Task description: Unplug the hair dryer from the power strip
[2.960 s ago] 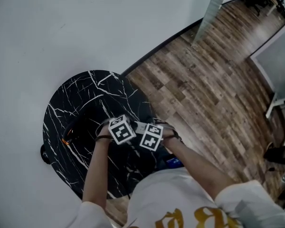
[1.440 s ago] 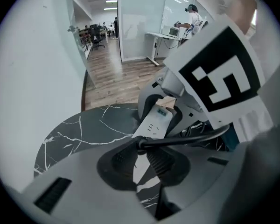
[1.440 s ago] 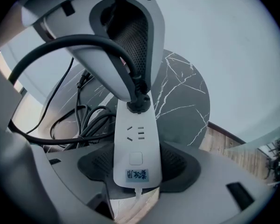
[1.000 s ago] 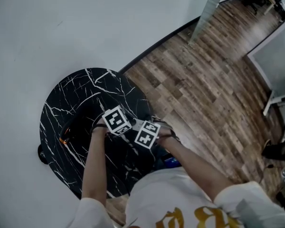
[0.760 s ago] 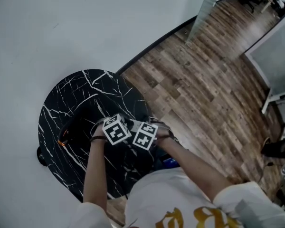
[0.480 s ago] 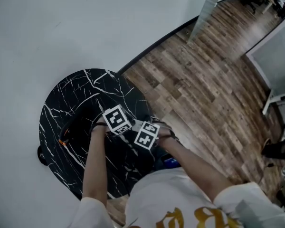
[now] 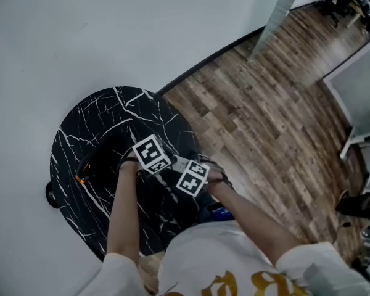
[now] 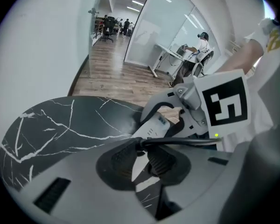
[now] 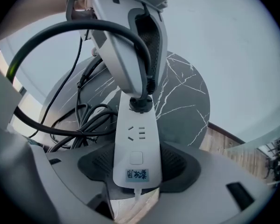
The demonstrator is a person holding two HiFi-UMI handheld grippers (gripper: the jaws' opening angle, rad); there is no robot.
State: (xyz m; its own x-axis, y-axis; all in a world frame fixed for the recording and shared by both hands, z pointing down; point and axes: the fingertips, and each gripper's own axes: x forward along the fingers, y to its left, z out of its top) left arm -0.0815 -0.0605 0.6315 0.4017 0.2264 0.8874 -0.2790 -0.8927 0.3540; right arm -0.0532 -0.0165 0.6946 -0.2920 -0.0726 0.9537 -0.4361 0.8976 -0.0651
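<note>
On the black marble table [image 7: 98,119] the two marker-cube grippers meet. My right gripper [image 9: 136,164] is shut on the near end of the white power strip [image 9: 136,143]. A black plug [image 9: 141,104] sits in the strip's far end. My left gripper [image 8: 141,160] reaches down onto this plug from above, its jaws shut on it. The plug's black cord [image 8: 186,142] leads off to the right in the left gripper view. The black hair dryer [image 7: 89,168], with an orange spot, lies on the table left of the grippers.
Loops of black cable [image 9: 84,118] lie on the table left of the strip. A white wall [image 7: 80,36] curves behind the table. Wooden floor [image 7: 265,122] spreads to the right. The person's white shirt [image 7: 209,258] is close to the table's near edge.
Both grippers keep their grips and their places on the plug and strip. Only the head view shifts a little.
</note>
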